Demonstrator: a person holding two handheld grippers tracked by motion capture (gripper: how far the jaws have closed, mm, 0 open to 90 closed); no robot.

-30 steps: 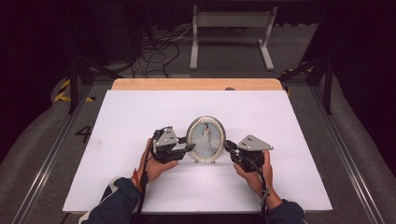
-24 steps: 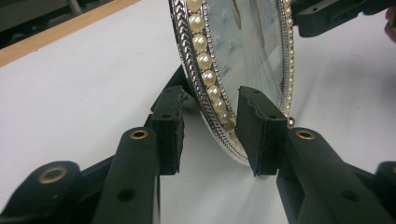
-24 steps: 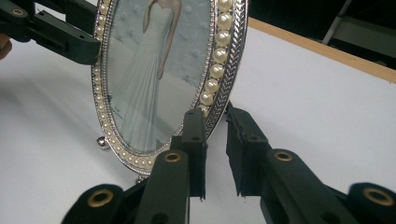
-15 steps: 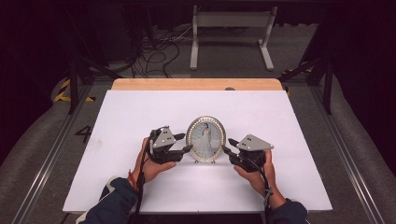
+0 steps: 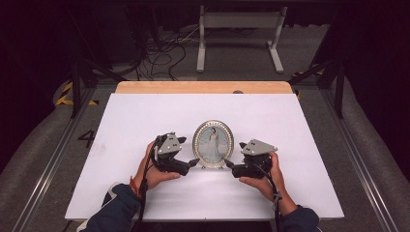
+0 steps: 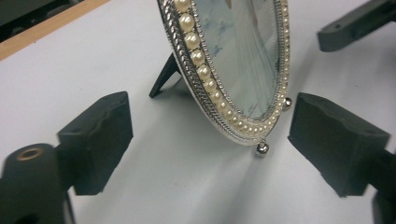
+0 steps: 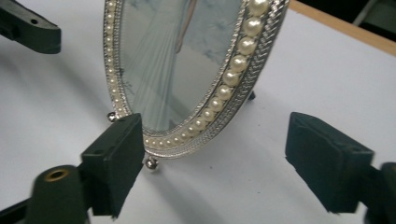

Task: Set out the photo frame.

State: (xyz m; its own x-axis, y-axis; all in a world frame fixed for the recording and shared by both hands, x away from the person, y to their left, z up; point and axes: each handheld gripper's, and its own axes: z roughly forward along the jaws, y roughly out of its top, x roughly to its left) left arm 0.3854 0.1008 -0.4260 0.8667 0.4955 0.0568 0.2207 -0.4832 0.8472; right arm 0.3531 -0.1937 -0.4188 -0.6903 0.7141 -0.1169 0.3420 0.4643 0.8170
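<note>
High view: your left gripper and right gripper point inward at each other from either side of the oval photo frame, low at its base. In the left gripper view your jaws stand wide apart, with the frame's lower edge between them and touching neither pad. In the right gripper view your jaws are also spread wide; the left pad sits right in front of the frame's bottom rim, though you cannot tell whether it touches.

The frame stands upright on the white table top, near the middle and towards your edge. It has a silver braided rim with a ring of pearl beads, small ball feet and a dark prop leg behind. The picture inside shows a figure in a long white dress. Beyond the white sheet a wooden strip runs along the far edge.
</note>
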